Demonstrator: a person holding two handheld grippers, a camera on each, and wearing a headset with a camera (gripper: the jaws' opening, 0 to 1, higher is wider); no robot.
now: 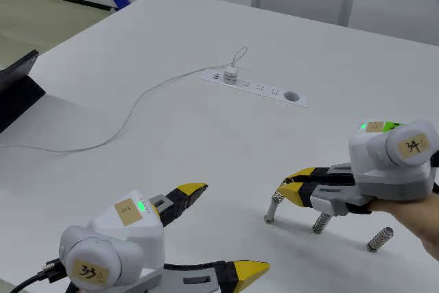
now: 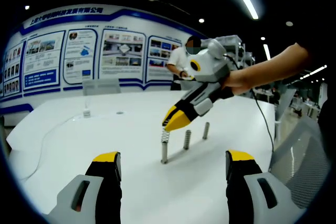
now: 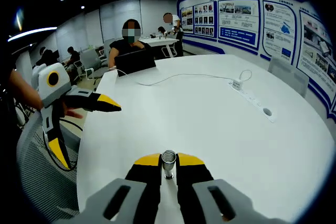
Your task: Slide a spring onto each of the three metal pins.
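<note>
Head view: stickers read "33" on my left claw (image 1: 223, 228) and "34" on my right claw (image 1: 288, 189). Three pins (image 1: 269, 216) stand on the white surface (image 1: 206, 128), each carrying one spring (image 1: 276, 197); my right claw's tips cover part of the leftmost one.

Left gripper view: my left claw gapes wide, holding nothing. The wall boards (image 2: 79, 51) carry writing too small to read.

Right gripper view: my right claw pinches that spring's top coils, and the pin beneath is hidden.
</note>
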